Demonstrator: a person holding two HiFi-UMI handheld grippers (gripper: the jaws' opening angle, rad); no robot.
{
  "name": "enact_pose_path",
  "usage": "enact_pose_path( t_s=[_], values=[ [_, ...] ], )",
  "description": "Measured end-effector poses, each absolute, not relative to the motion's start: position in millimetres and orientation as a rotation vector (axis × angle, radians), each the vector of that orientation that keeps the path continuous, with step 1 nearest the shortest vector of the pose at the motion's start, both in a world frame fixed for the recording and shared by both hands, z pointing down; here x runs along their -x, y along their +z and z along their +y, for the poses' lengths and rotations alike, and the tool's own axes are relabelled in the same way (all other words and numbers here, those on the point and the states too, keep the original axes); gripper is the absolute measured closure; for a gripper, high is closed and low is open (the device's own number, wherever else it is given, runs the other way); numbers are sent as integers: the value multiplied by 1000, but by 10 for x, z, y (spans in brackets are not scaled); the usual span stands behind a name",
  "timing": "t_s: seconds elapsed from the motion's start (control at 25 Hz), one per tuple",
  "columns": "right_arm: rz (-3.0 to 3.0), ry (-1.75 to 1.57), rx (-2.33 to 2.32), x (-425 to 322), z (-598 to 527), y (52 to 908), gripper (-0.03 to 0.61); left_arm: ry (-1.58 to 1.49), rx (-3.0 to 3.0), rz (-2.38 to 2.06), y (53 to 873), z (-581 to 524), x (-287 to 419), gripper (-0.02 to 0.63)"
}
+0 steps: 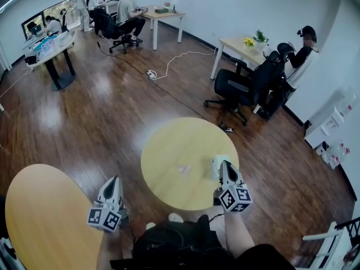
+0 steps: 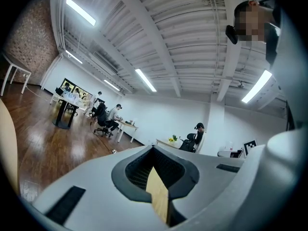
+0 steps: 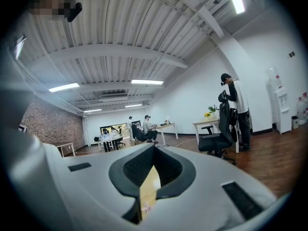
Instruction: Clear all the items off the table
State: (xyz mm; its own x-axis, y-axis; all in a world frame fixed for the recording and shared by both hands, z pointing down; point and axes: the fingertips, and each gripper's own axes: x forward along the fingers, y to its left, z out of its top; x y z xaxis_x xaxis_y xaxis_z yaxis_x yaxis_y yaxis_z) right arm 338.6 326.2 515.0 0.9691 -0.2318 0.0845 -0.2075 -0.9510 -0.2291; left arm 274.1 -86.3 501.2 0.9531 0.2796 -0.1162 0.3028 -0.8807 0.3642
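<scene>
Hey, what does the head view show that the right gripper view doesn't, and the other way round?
Only the head view: the left hand-held gripper and right hand-held gripper seen from above, the whole top of the round table, and a second round table at lower left.
Only the right gripper view: ceiling lights, a brick wall, and that gripper's jaws up close, shut on nothing.
Both: the desk with yellow flowers and the black office chair beside it.
</scene>
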Motion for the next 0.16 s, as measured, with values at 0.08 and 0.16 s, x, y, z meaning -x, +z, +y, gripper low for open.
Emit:
enact_pose_path(
  t_s=[0.08,0.16],
  values=[
    [331,-154,2897,-3373,3262,5146,577,-84,-2721,414,4999,-900,-2711,615],
    [332,-149,2899,-3359,3262,5143,577,-82,-2719,404,4997,-938,-2681,615]
  ],
)
